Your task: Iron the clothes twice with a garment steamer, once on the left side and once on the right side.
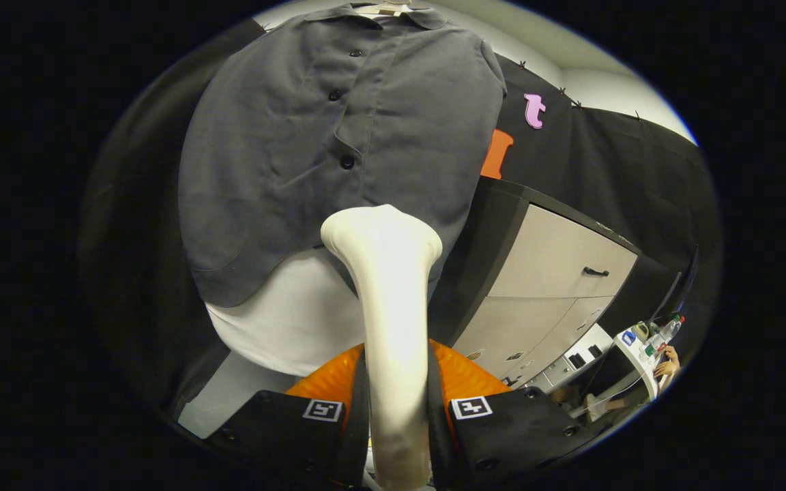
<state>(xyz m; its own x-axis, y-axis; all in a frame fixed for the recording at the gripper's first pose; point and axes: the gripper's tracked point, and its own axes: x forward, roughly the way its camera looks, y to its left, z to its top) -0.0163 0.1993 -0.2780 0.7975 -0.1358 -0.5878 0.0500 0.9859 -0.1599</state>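
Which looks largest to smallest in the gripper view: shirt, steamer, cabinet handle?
1. shirt
2. steamer, held between the gripper fingers; it is nearest the camera, so it looks larger than it truly is
3. cabinet handle

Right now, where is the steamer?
In the gripper view, the steamer is clamped between the tool's fingers, and its head sits just ahead of them at the lower hem of the grey shirt, near the button line.
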